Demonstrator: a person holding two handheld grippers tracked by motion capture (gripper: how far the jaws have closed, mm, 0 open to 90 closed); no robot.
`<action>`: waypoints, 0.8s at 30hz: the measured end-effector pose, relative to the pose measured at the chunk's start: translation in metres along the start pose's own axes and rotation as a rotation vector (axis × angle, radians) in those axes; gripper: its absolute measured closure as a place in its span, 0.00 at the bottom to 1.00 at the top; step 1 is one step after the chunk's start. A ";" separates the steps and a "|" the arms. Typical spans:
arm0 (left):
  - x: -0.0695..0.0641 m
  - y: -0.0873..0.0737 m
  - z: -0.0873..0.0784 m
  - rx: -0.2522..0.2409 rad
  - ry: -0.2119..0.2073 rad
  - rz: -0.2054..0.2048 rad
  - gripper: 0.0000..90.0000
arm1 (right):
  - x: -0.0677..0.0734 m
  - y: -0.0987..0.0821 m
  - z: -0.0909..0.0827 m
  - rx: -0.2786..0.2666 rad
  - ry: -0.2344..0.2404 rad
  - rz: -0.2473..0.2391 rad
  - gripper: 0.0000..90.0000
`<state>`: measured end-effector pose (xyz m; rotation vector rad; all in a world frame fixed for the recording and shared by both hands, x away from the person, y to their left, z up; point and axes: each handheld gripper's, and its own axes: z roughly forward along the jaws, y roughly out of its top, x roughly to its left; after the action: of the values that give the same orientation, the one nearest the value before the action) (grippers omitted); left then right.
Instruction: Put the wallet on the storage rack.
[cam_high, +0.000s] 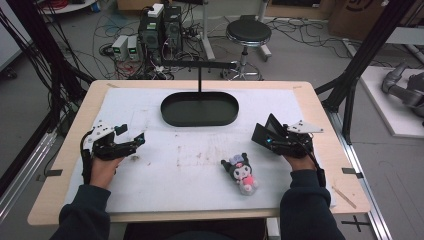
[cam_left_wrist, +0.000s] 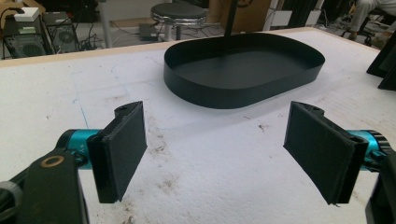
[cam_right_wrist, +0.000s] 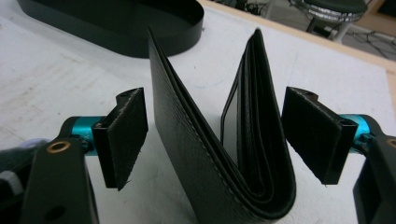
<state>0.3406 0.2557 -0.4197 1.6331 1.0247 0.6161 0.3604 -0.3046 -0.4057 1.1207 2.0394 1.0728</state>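
Observation:
A black leather wallet (cam_high: 265, 131) stands on edge at the right of the white mat, spread into a V. In the right gripper view the wallet (cam_right_wrist: 182, 140) sits between the wide-apart jaws of my right gripper (cam_right_wrist: 215, 135), its flaps close to the pads, with a thin gap visible on the left side. My right gripper (cam_high: 266, 139) points left toward the table's middle. At the left of the mat my left gripper (cam_high: 131, 134) is open with nothing between its pads (cam_left_wrist: 121, 149), facing the black oval tray (cam_left_wrist: 233, 93).
The black oval tray (cam_high: 200, 122) lies at the back centre, with a thin post and crossbar (cam_high: 197, 64) rising behind it. A small plush toy with a black head and pink body (cam_high: 241, 172) lies near the front, left of my right hand. The white mat (cam_high: 175, 165) covers the wooden table.

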 end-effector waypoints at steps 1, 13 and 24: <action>0.000 0.000 0.000 0.002 0.001 0.002 0.23 | -0.002 -0.003 0.006 0.021 0.013 0.010 0.30; 0.000 0.000 0.000 0.003 -0.002 0.001 0.23 | -0.007 -0.005 0.005 0.020 0.104 0.057 0.84; -0.001 -0.001 0.002 0.006 -0.008 0.008 0.23 | -0.001 0.022 -0.009 -0.111 0.195 0.110 0.86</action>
<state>0.3412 0.2536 -0.4206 1.6438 1.0160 0.6122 0.3626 -0.3015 -0.3819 1.1205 2.0558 1.3812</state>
